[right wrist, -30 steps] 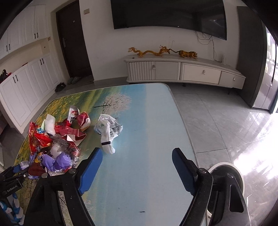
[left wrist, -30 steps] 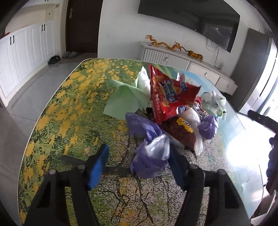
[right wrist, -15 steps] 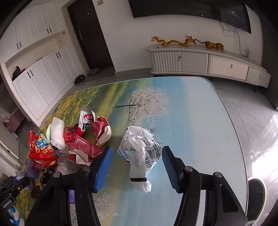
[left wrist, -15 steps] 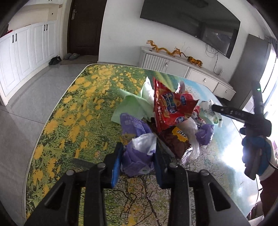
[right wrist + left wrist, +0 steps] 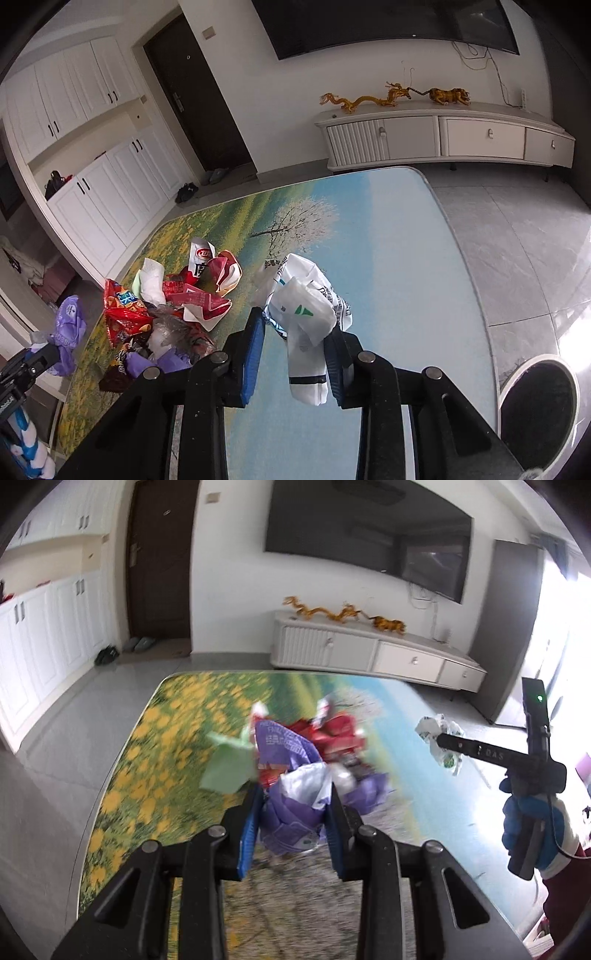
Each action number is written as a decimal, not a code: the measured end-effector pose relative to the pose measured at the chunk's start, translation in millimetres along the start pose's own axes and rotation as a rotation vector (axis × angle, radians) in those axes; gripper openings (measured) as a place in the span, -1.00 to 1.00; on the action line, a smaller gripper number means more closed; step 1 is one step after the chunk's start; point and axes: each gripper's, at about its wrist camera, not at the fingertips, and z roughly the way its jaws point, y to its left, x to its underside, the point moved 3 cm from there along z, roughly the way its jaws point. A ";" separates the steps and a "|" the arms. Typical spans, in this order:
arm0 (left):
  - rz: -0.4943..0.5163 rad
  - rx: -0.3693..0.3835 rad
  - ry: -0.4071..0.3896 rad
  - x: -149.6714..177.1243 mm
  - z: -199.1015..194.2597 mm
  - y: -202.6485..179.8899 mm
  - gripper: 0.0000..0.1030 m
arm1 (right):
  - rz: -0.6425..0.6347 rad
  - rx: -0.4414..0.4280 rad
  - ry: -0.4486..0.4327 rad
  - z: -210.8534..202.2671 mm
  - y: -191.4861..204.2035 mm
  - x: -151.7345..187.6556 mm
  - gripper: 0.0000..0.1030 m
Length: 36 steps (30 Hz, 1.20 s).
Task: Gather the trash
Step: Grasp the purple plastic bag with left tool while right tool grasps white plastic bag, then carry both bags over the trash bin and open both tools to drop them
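The left gripper holds a purple bag, the right gripper, whose jaws have just been closing, holds a white bag, and the red wrappers beside the white bag wait on the table.

purple bag lifted; white bag beside wrapper pile.

The bench wears a printed landscape: yellow flowers on its left, a white blossoming tree and blue sky toward the right. Beyond its far edge a long white sideboard carries golden dragon figurines (a tiger-like one beside them). A dark television hangs above. On the left stand white cabinets and a brown door, with shoes on the grey tiled floor.
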 end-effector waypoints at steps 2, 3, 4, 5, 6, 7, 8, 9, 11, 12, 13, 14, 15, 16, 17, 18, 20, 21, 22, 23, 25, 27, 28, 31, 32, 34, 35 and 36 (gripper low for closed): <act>0.038 0.023 -0.011 -6.2 -2.4 -23.0 -0.40 | 0.019 0.009 -0.036 -25.1 -11.9 1.6 -0.44; 0.054 0.035 -0.014 -8.6 -2.6 -33.2 -0.41 | 0.029 0.020 -0.057 -38.9 -19.7 3.0 -0.44; 0.070 0.047 -0.015 -11.2 -2.1 -43.8 -0.40 | 0.037 0.036 -0.075 -51.1 -27.2 4.0 -0.44; 0.088 0.060 -0.017 -14.6 -0.5 -55.9 -0.40 | 0.043 0.058 -0.093 -64.0 -36.0 5.9 -0.44; 0.112 0.075 -0.019 -18.0 0.6 -70.9 -0.40 | 0.051 0.083 -0.108 -77.0 -46.1 8.2 -0.44; 0.133 0.090 -0.022 -20.1 1.6 -83.9 -0.40 | 0.063 0.105 -0.120 -88.2 -56.4 10.4 -0.44; 0.162 0.116 -0.021 -23.3 4.2 -103.2 -0.40 | 0.080 0.130 -0.129 -100.2 -69.7 14.2 -0.44; 0.180 0.137 -0.019 -25.1 6.9 -118.1 -0.40 | 0.095 0.159 -0.134 -109.9 -81.5 17.2 -0.44; 0.225 0.192 -0.004 -30.9 16.3 -153.5 -0.40 | 0.125 0.239 -0.144 -128.3 -109.3 26.5 -0.44; 0.241 0.215 0.007 -32.0 21.7 -169.0 -0.40 | 0.143 0.274 -0.143 -135.3 -123.3 31.9 -0.44; 0.259 0.249 0.026 -33.2 30.1 -190.1 -0.40 | 0.166 0.300 -0.141 -141.0 -137.4 39.3 -0.43; 0.275 0.280 0.043 -32.9 37.4 -208.0 -0.40 | 0.194 0.325 -0.138 -146.3 -153.1 46.3 -0.43; 0.290 0.307 0.060 -32.7 44.8 -225.1 -0.40 | 0.221 0.356 -0.130 -150.5 -169.8 53.7 -0.43; 0.310 0.336 0.083 -32.0 54.6 -246.3 -0.40 | 0.240 0.389 -0.115 -153.0 -184.4 62.1 -0.42; 0.323 0.354 0.095 -27.7 58.9 -261.0 -0.40 | 0.259 0.423 -0.093 -154.5 -200.3 69.4 -0.42; 0.345 0.378 0.118 -25.7 68.4 -282.0 -0.40 | 0.285 0.447 -0.078 -153.8 -214.9 77.7 -0.42; 0.391 0.406 0.159 -19.8 88.9 -321.9 -0.37 | 0.338 0.459 -0.047 -150.1 -240.2 93.2 -0.40; 0.408 0.412 0.177 -16.4 98.8 -337.4 -0.36 | 0.365 0.468 -0.028 -146.7 -253.5 100.6 -0.38; 0.419 0.416 0.192 -12.9 107.3 -349.8 -0.36 | 0.384 0.473 -0.015 -144.2 -264.4 105.6 -0.38; 0.431 0.432 0.217 -7.5 118.3 -368.7 -0.36 | 0.398 0.473 -0.004 -141.8 -273.7 109.0 -0.38; 0.451 0.445 0.248 1.5 133.6 -390.6 -0.36 | 0.427 0.474 0.017 -134.9 -291.4 116.6 -0.38; 0.465 0.465 0.283 9.3 151.3 -414.1 -0.36 | 0.447 0.472 0.036 -128.9 -304.1 121.7 -0.35; 0.465 0.481 0.306 13.6 159.3 -425.1 -0.36 | 0.452 0.475 0.042 -130.2 -311.7 125.6 -0.35; 0.470 0.505 0.342 22.6 178.5 -446.8 -0.25 | 0.467 0.497 0.065 -127.7 -323.6 138.3 -0.11; 0.459 0.518 0.364 25.2 185.5 -453.6 -0.19 | 0.471 0.501 0.065 -128.4 -326.7 137.7 0.02; 0.436 0.541 0.399 27.8 198.1 -464.2 0.19 | 0.478 0.515 0.062 -132.6 -333.2 141.0 0.11; 0.430 0.543 0.405 28.6 202.0 -467.5 0.23 | 0.480 0.527 0.062 -135.1 -334.9 142.9 0.18; 0.426 0.544 0.412 28.6 206.2 -469.2 0.25 | 0.483 0.535 0.063 -136.5 -336.5 143.0 0.22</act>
